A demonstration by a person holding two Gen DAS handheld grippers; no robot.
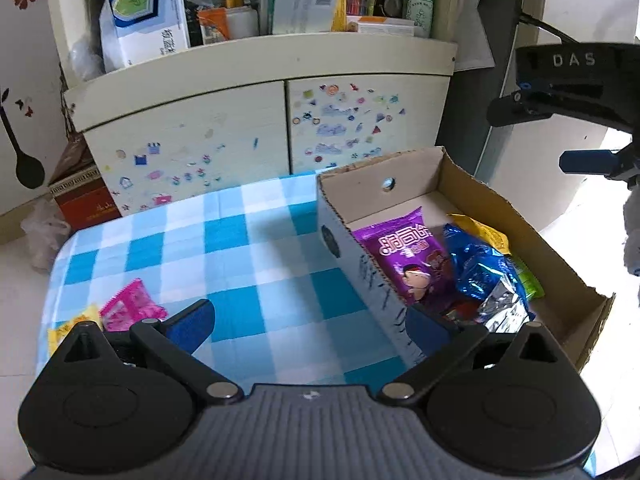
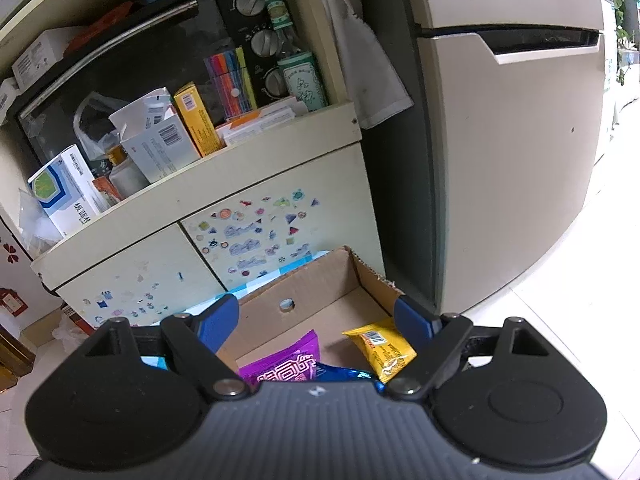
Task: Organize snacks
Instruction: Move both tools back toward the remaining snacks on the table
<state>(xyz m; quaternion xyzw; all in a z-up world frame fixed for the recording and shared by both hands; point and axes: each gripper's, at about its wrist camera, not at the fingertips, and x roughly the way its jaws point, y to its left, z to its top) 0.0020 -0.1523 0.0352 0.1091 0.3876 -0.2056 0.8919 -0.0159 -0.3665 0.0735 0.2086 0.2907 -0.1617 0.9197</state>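
Box [image 1: 472,184] holds four packets; I see pink packet [image 1: 134,308] and yellow packet [image 1: 70,330] left on surface [image 1: 240,248]. Left gripper [image 1: 308,320] and right gripper [image 2: 316,320] wide, empty.

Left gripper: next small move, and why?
Probably swing the left gripper toward the pink packet. Its jaws are open and empty, and that packet and a yellow one lie on the cloth, outside the box.

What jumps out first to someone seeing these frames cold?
The open cardboard box on the right of the blue checked tablecloth, holding a purple snack packet, a shiny blue one and a yellow one. Next, the pink packet loose on the cloth at lower left. Behind stands a cream cabinet with stickered doors and a cluttered shelf.
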